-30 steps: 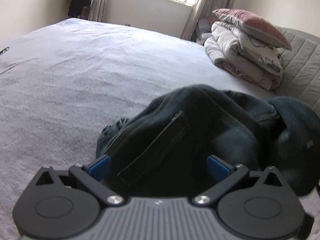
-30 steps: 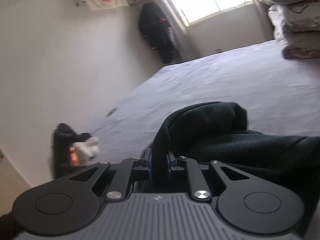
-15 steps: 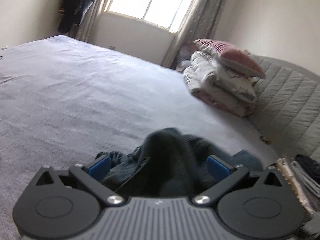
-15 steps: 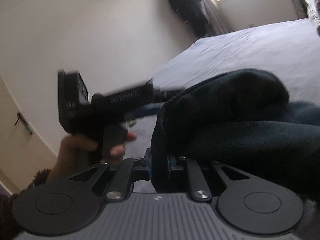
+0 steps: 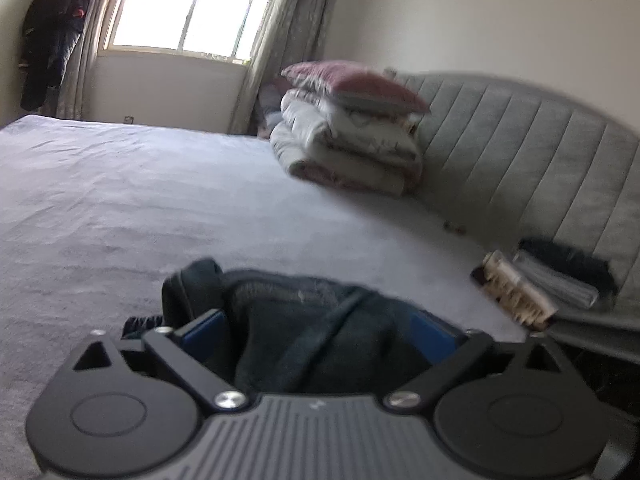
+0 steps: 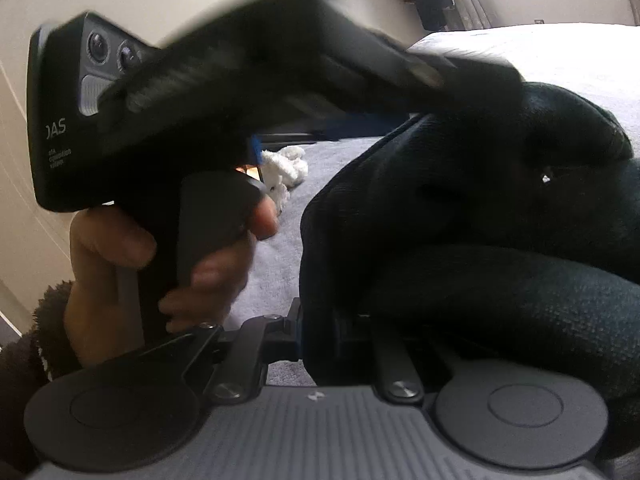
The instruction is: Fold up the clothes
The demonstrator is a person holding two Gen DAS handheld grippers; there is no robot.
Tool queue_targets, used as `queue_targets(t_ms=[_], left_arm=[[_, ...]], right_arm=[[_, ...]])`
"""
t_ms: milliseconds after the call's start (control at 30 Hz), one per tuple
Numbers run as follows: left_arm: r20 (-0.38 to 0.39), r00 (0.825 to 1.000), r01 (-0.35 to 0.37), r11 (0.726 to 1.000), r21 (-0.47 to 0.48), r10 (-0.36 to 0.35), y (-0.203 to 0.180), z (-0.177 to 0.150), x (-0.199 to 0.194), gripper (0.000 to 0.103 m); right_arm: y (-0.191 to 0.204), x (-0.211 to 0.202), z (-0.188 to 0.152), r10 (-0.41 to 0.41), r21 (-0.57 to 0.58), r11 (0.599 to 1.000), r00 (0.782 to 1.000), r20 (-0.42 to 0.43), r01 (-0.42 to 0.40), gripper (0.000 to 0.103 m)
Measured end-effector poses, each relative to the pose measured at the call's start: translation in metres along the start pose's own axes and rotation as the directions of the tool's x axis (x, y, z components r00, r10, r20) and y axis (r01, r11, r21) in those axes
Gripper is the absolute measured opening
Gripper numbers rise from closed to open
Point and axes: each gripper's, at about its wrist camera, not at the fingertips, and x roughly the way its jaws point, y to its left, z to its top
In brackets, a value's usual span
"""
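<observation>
While the dark garment point(image 5: 312, 336) is bunched between the left gripper point(image 5: 318, 330) fingers, left wrist view shows the step in hand as a gather or reposition, not a clean fold yet. The blue fingers point(image 5: 202, 330) stand wide and have just been closing in a little, with cloth heaped between them; blur makes it hard to say whether the pads actually press on it, so likely not a firm grip. The garment sits at the near edge of the bed point(image 5: 160, 200), low in frame, well apart from the stacked bedding point(image 5: 352, 136) by the headboard point(image 5: 520, 140). Folded items point(image 5: 540, 280) lie near the headboard on the right. The garment's long axis seems to run across the frame, left to right, but it is too crumpled to name a collar or hem end.

Right wrist view: the right gripper point(image 6: 320, 332) fingers are closed tight on a thick fold of the same garment point(image 6: 480, 220), which bulges up and off to the right. A hand point(image 6: 160, 256) holds the left gripper's handle close on the left, its nose reaching over the cloth. A small white soft toy point(image 6: 286, 168) lies on the bed behind.

Next move, as I judge it: left fingers need a definite pinch on an edge, then both spread apart to flatten the garment on the bed before folding.
</observation>
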Motion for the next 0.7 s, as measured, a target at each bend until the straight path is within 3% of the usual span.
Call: queue_targets(t_ms=[133,200,267,367,533,633,700], left_arm=[[-0.037,0.999,-0.011,0.999,-0.039,0.010,0.001,-0.004,0.011,0.065],[-0.033,0.999,-0.021,0.998,-0.061,0.019,0.002,-0.004,0.011,0.056],[-0.022,0.999,-0.032,0.997,-0.075,0.031,0.004,-0.005,0.006,0.040],[0.006,0.997,-0.073,0.992,-0.107,0.074,0.011,-0.009,-0.007,0.031],[0.044,0.985,-0.156,0.967,-0.201,0.168,0.034,-0.018,-0.034,0.026],[0.042,0.971,-0.218,0.944,-0.250,0.235,0.050,-0.025,-0.049,0.026],[0.027,0.962,-0.255,0.929,-0.270,0.272,0.060,-0.031,-0.056,0.026]], right_arm=[[0.002,-0.001,0.005,-0.017,-0.008,1.000,1.000,0.005,0.017,0.017],[0.002,-0.003,0.009,-0.020,-0.011,1.000,1.000,0.001,0.020,0.019],[0.003,-0.006,0.014,-0.017,-0.021,1.000,1.000,-0.007,0.017,0.020],[0.007,-0.016,0.022,-0.009,-0.058,0.998,1.000,-0.009,0.008,0.027],[0.011,-0.044,0.039,0.003,-0.099,0.995,0.998,0.059,0.003,0.040],[0.005,-0.054,0.048,-0.041,-0.085,0.995,0.990,0.133,0.053,0.052],[-0.008,-0.058,0.053,-0.088,-0.047,0.994,0.983,0.163,0.097,0.054]])
